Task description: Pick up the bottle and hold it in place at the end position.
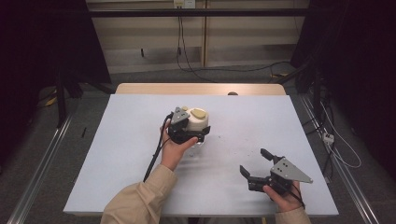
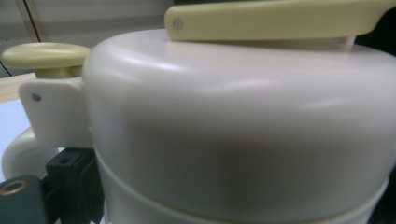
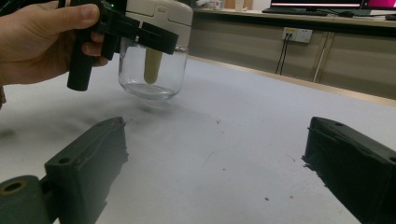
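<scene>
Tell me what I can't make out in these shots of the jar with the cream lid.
- Glass body of the jar: hidden in the high view by the lid and the left gripper.
- Left gripper's grip on the jar: in the left gripper view the lid blocks it.
- Small dark thing at the table's far edge: too small to identify.
- Right gripper: open, holding nothing.
</scene>
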Demonstrator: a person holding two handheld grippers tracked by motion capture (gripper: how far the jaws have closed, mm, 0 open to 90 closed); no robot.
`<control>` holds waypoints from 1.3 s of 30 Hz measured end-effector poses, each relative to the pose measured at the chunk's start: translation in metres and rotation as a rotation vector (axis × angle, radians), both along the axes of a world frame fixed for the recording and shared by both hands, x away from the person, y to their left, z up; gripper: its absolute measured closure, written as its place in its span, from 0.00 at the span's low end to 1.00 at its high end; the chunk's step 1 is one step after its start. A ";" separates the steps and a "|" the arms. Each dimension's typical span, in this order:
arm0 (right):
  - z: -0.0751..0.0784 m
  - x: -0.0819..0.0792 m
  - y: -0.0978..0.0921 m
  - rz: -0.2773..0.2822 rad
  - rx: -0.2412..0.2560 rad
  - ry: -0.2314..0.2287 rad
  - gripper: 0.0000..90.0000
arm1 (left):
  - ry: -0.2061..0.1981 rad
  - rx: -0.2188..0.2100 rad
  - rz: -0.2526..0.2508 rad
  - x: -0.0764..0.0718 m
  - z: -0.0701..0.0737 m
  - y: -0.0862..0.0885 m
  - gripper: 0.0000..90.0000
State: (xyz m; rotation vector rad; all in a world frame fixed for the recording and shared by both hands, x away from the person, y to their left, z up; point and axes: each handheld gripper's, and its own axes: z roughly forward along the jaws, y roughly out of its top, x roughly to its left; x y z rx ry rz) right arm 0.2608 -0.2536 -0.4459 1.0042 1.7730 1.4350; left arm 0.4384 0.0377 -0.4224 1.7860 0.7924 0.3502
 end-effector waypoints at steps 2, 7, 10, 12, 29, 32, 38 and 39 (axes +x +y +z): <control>0.000 0.000 0.000 0.000 0.000 0.000 0.06 | 0.002 0.001 -0.001 0.001 -0.001 -0.001 0.06; 0.000 0.000 0.000 0.001 0.000 0.000 0.06 | 0.007 0.012 0.005 0.003 -0.006 -0.003 0.06; 0.000 0.000 0.000 0.002 0.000 0.000 0.06 | 0.007 0.014 0.007 0.004 -0.007 -0.005 0.06; 0.000 0.000 0.000 0.003 0.000 0.001 0.06 | 0.007 0.015 0.006 0.004 -0.008 -0.006 0.06; -0.001 0.001 -0.001 0.003 0.005 0.000 0.06 | -0.002 0.032 0.004 0.012 -0.013 -0.020 0.06; 0.000 0.001 -0.001 0.003 0.007 0.000 0.06 | -0.002 0.031 0.005 0.013 -0.015 -0.022 0.06; -0.001 0.001 0.000 0.003 0.005 0.000 0.06 | 0.000 0.030 0.012 0.015 -0.019 -0.025 0.06; -0.001 0.001 0.000 0.003 0.005 0.000 0.06 | -0.001 0.032 0.014 0.016 -0.019 -0.025 0.06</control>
